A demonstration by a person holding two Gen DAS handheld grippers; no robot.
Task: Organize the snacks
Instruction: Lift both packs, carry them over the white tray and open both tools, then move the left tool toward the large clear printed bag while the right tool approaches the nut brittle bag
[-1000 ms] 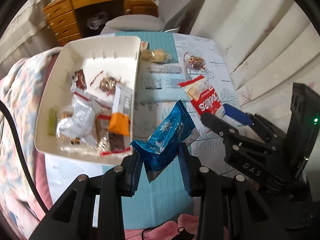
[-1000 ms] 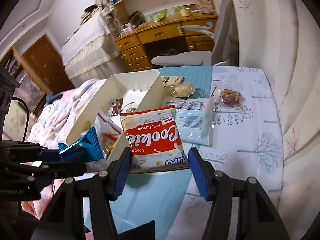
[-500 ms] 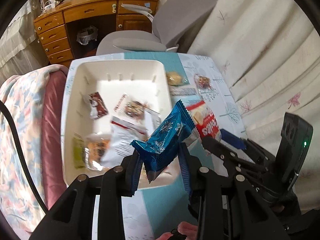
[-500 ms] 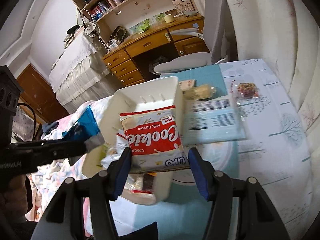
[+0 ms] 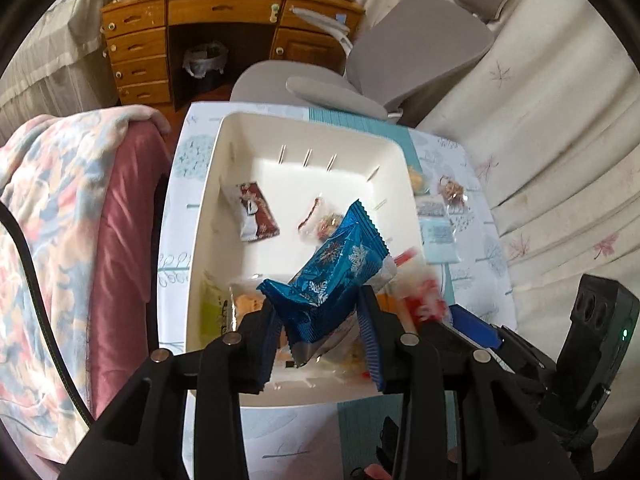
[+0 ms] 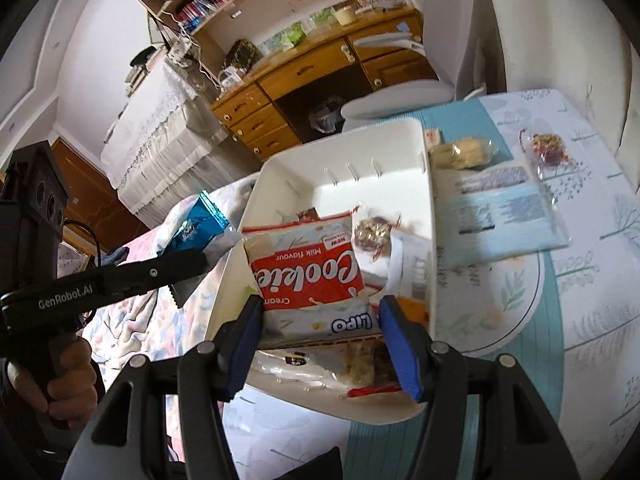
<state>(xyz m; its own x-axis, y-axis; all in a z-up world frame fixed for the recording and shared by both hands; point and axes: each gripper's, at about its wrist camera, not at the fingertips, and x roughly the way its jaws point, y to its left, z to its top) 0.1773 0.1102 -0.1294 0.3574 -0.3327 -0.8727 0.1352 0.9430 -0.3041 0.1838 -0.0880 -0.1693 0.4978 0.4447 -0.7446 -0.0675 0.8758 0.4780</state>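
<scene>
Tree-print tablecloth [image 5: 476, 264] under white bin [image 5: 200, 216]

My two wrist cameras look steeply down along my tongs, close above the white bin [image 5: 200, 216] [image 6: 428, 184]; both share it.

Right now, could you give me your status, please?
Left gripper opening, blue packet between pads. Right gripper opening around cookie pack. Both over white bin.

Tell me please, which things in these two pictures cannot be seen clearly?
- Snacks at the bin's near end: left view, hidden behind the blue pack.
- Red-white pack: left view, blurred.
- Bin floor: right view, covered by the cookie pack.
- Text on the flat packet: right view, too small.
</scene>
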